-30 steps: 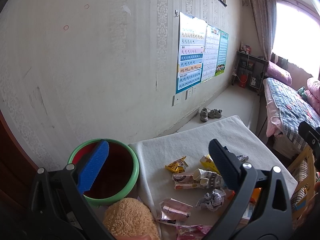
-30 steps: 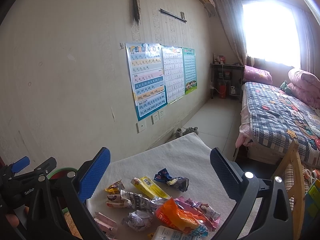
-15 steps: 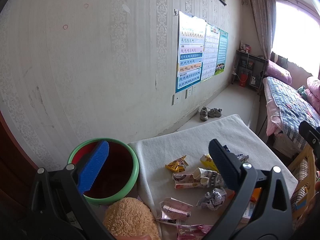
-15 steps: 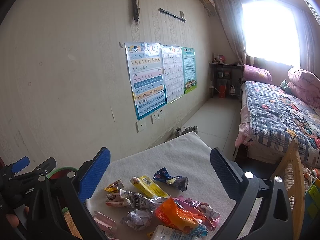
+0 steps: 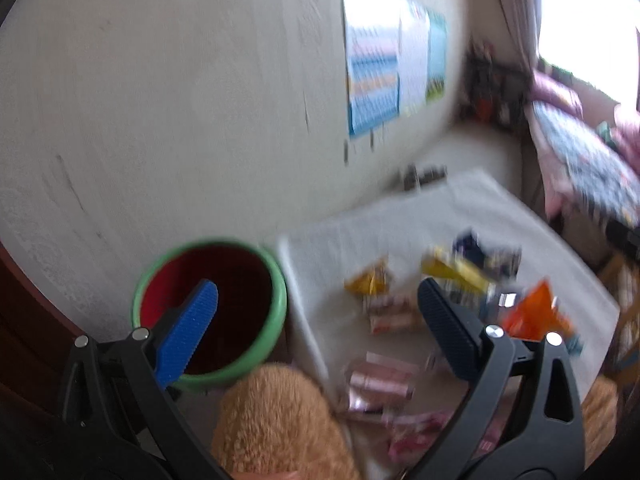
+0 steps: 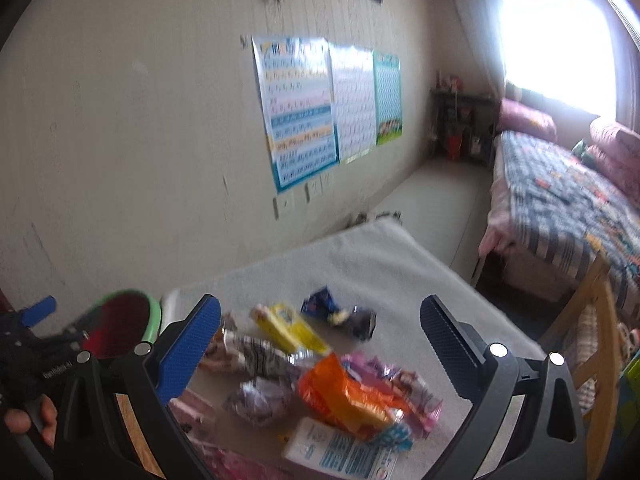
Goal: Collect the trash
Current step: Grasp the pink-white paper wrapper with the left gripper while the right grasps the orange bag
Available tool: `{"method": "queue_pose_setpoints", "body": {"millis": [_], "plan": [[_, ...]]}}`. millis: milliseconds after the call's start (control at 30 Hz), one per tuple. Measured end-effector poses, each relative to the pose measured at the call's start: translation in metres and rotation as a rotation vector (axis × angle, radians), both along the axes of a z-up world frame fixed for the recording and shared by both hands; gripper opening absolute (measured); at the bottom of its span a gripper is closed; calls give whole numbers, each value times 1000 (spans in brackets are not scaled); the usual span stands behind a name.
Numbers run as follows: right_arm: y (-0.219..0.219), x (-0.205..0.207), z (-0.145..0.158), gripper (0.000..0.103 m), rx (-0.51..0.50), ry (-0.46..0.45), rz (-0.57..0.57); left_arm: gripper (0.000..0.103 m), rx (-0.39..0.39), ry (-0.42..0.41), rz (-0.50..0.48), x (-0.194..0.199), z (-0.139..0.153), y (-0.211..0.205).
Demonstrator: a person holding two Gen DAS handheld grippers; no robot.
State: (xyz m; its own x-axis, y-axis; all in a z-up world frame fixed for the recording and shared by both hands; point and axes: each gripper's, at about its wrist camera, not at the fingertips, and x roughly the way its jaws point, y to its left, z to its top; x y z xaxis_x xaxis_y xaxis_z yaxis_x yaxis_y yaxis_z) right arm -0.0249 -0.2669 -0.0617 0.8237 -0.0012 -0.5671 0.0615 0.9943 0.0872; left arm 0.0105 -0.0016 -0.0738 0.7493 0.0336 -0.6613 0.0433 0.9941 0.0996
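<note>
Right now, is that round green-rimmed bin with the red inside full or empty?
The green-rimmed bin looks empty: only dark red inner wall shows in the left wrist view, though blur hides its bottom. The wrappers lie on the white cloth.

Both grippers spread wide, holding nothing.
The left gripper (image 5: 318, 312) and right gripper (image 6: 320, 328) hang level; a hand (image 6: 30, 420) grips the left one's handle.

Surface (image 6: 372, 264): covered in a pale grey cloth, one long side near the wall.
Wrappers: orange packet (image 6: 344, 394) at the heap's middle, touching the pink-purple wrapper (image 6: 404, 384) beside it.
Yellow packet (image 6: 290, 328): just beyond, lying flat.
Dark blue wrapper (image 6: 338, 314): farthest out, crumpled.
White carton (image 6: 340, 452): at the near edge, label up.
Silver crumpled ball (image 6: 258, 400): left of the orange packet.
Left-wrist view: blurred; pink wrappers (image 5: 380, 384) near the surface's near edge.
</note>
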Motion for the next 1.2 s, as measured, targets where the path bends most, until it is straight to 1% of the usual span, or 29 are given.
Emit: {"method": "queue_pose_setpoints", "body": {"millis": [100, 200, 267, 400, 467, 533, 600, 633, 667, 700, 733, 767, 800, 833, 900, 1000, 1067, 1133, 1167, 1200], "plan": [[0, 3, -12, 96, -5, 32, -2, 98, 24, 66, 13, 2, -28, -1], [0, 6, -20, 96, -3, 51, 4, 98, -2, 171, -10, 11, -60, -5], [0, 6, -25, 96, -13, 68, 12, 98, -14, 231, -33, 18, -77, -10], [-5, 6, -40, 96, -24, 115, 15, 96, 8, 287, -84, 29, -106, -29], [-9, 7, -44, 96, -16, 128, 13, 89, 30, 342, -96, 35, -122, -37], [-12, 7, -49, 96, -19, 144, 13, 75, 48, 402, -108, 38, -140, -43], [-14, 7, -52, 96, -24, 158, 19, 68, 35, 423, -122, 38, -146, -43], [-15, 8, -55, 96, -24, 168, 26, 60, 37, 414, -117, 37, -146, -43], [-15, 9, -57, 96, -23, 177, 33, 55, 34, 385, -109, 35, -140, -40], [-15, 11, -61, 96, -22, 188, 43, 44, 25, 369, -104, 35, -136, -39], [-14, 13, -64, 96, -19, 196, 51, 36, 9, 355, -103, 35, -130, -36], [-14, 15, -67, 96, -15, 205, 61, 34, -14, 342, -109, 34, -122, -33], [-13, 17, -71, 96, -12, 212, 72, 29, -18, 328, -107, 34, -115, -32], [-11, 19, -74, 96, -14, 218, 81, 26, -12, 309, -103, 33, -110, -31], [-8, 22, -79, 96, -26, 225, 91, 26, 8, 251, -96, 27, -92, -29], [-5, 29, -91, 96, -51, 257, 100, 26, 16, 168, -82, 21, -64, -24], [-5, 31, -99, 89, -45, 279, 104, 26, 17, 113, -75, 15, -45, -22], [-7, 33, -106, 88, -32, 296, 105, 26, 21, 66, -68, 15, -29, -21], [-8, 33, -109, 80, -28, 304, 108, 26, 20, 42, -63, 13, -20, -20], [-8, 33, -111, 73, -25, 312, 110, 26, 16, 24, -59, 15, -13, -17]]}}
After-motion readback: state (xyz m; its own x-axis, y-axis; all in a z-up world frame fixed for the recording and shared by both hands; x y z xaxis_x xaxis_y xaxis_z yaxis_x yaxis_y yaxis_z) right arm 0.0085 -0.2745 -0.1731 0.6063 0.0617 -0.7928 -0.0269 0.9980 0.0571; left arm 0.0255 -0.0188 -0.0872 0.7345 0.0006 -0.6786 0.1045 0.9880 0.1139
